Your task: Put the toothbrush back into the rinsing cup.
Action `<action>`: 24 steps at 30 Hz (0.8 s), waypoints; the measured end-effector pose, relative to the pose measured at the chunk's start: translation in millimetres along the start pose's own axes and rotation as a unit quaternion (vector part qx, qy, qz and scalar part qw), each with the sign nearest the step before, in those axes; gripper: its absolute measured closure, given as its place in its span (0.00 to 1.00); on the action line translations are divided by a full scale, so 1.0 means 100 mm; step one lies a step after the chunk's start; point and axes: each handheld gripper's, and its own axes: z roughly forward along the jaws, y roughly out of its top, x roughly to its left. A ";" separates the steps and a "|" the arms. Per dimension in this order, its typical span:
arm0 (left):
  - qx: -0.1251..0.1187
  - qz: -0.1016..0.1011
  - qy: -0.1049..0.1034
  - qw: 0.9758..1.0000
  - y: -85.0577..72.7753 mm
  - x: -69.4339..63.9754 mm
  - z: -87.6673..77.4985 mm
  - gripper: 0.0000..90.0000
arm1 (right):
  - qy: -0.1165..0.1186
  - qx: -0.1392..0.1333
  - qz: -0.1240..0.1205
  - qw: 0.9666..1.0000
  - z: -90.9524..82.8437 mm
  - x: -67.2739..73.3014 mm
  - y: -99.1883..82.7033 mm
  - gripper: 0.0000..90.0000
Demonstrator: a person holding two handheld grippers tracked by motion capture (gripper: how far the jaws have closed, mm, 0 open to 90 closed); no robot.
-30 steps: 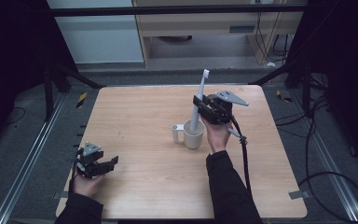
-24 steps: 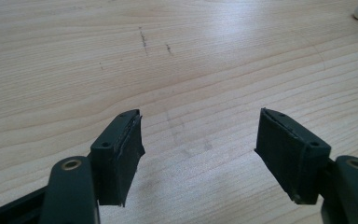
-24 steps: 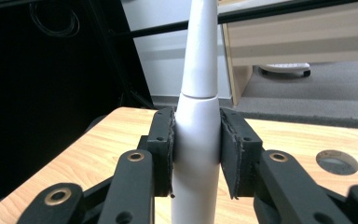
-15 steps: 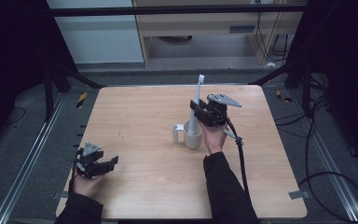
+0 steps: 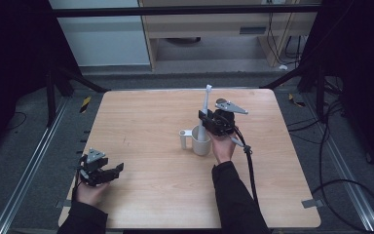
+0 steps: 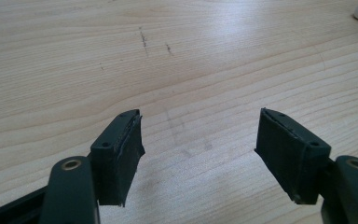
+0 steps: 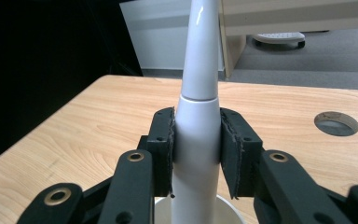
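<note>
Right gripper [image 5: 208, 123] jaws clamp electric toothbrush [image 5: 204, 113], long axis upright, lower end inside mug [image 5: 200, 140] at 6 o'clock; left gripper [image 5: 108, 171] jaws wide, empty.

- The high view is evenly lit from above: the pale wooden table [image 5: 146, 126] reads bright, while the floor and edges toward 9 and 3 o'clock fall into near black.
- Shadows on the tabletop are soft and short.
- The high view is slightly soft and grainy.
- The left gripper view is bright and fairly sharp; faint shadows lie between the dark jaws.
- In the right gripper view a narrow glare streak runs down the white toothbrush [image 7: 198, 93] toward 12 o'clock; the background at 10 o'clock is black.
</note>
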 end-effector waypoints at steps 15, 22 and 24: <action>-0.001 0.000 0.000 1.000 0.00 0.00 0.00 0.34 | -0.008 0.042 -0.009 0.999 0.10 0.02 -0.07 0.75; -0.001 0.001 0.000 1.000 0.00 0.00 0.00 0.34 | -0.016 0.056 -0.014 0.998 0.14 0.03 -0.11 0.75; 0.000 0.000 -0.001 1.000 0.00 0.00 0.00 0.34 | -0.017 0.059 -0.015 0.998 0.14 0.03 -0.11 0.75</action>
